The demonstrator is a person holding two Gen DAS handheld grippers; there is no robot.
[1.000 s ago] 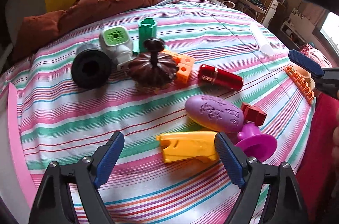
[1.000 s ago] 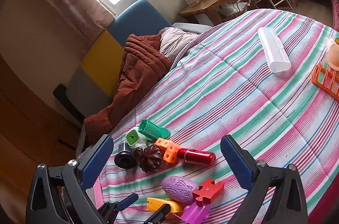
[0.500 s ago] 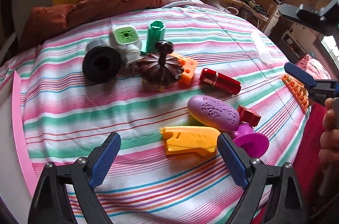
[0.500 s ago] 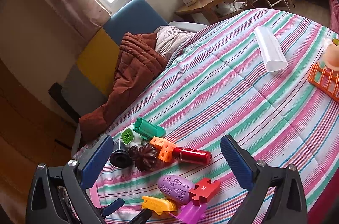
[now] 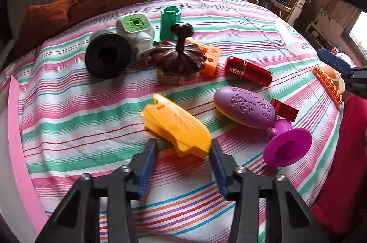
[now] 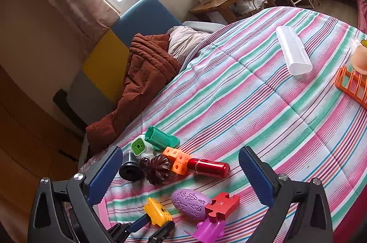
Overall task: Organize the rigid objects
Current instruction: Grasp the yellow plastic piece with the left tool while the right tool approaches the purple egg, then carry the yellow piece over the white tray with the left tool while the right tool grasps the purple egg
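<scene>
Toys lie clustered on the striped bedspread (image 5: 68, 123). Only the right wrist view shows the white case (image 6: 292, 50) far off and the orange rack (image 6: 351, 86). The yellow toy (image 5: 176, 125) is pinched at its near end by the left gripper (image 5: 183, 148), whose jaws have just closed. The right gripper (image 6: 181, 165) hangs wide, empty, above the cluster.

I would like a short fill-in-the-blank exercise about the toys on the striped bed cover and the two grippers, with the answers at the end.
1. The left gripper is closed on the ____ toy.
2. The right gripper has its jaws ____ and holds nothing.
3. The red puzzle piece touches the ____ egg-shaped toy.
4. The white tube lies alone, near the ____ rack.

Missing words: yellow; open; purple; orange
</scene>
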